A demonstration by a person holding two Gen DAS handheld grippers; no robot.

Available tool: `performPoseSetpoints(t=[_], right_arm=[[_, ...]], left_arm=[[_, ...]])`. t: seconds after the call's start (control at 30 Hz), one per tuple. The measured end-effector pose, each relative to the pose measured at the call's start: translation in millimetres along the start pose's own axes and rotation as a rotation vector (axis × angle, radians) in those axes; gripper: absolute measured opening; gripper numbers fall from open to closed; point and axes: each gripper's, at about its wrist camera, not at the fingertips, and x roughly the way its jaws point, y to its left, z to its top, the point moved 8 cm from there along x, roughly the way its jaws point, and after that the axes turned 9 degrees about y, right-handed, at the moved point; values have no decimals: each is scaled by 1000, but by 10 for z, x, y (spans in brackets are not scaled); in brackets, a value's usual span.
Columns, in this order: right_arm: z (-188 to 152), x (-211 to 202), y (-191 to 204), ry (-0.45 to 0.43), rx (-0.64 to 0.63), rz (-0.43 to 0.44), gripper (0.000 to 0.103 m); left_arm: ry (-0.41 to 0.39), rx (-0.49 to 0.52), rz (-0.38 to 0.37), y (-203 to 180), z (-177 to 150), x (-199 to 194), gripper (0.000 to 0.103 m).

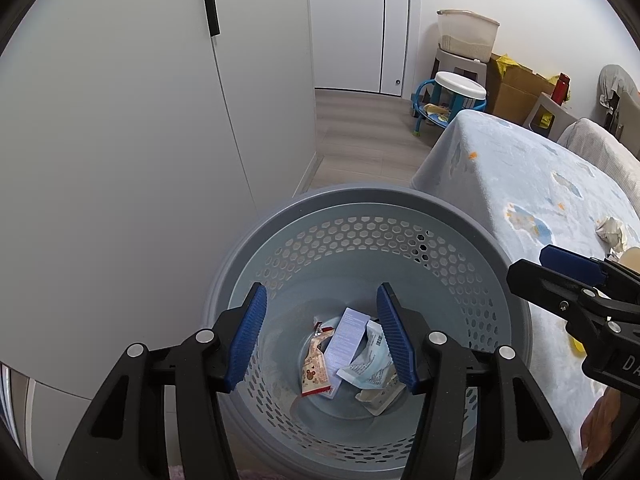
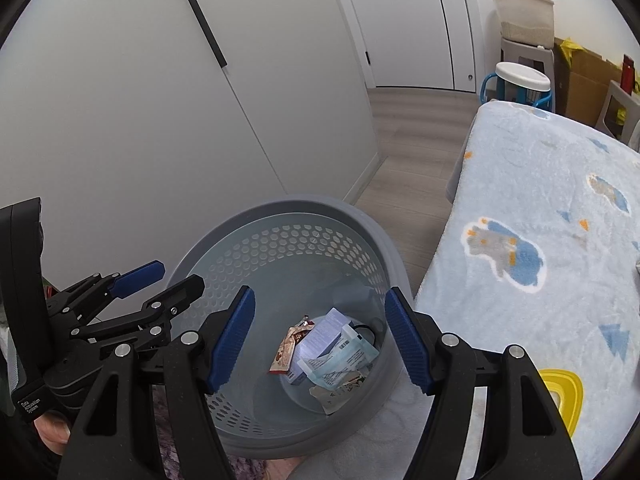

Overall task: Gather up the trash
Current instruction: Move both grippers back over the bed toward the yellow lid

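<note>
Both grippers hang over the gray bin (image 1: 280, 216), so the step in hand looks like dropping trash and going back for more. The left gripper (image 1: 322, 332) is partly open with nothing between its blue pads, and the right gripper (image 2: 320, 336) stands a little wider, also empty. Wrappers (image 1: 316, 364) and a small box (image 1: 346, 336) already lie at the bottom of the bin. To do it well, lift straight up clear of the rim before swinging right toward the bed (image 2: 540, 208), where a crumpled paper (image 1: 610, 230) sits on the blue blanket. A yellow lid (image 2: 560, 392) lies near the blanket's edge. White wardrobe doors (image 1: 120, 140) stand left; wooden floor (image 1: 360, 140) runs back to a stool (image 1: 460, 84) and boxes (image 1: 516, 88).
</note>
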Motion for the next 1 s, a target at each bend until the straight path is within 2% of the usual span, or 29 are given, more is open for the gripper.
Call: performPoseSetpoints(t=[0.73, 1.0], right_arm=[[8, -129, -60, -22, 11, -15, 66], [-52, -272, -221, -41, 40, -40, 66]], left_arm=[[-4, 17, -8, -87, 4, -22, 56], [-15, 33, -23, -188, 6, -79, 58]])
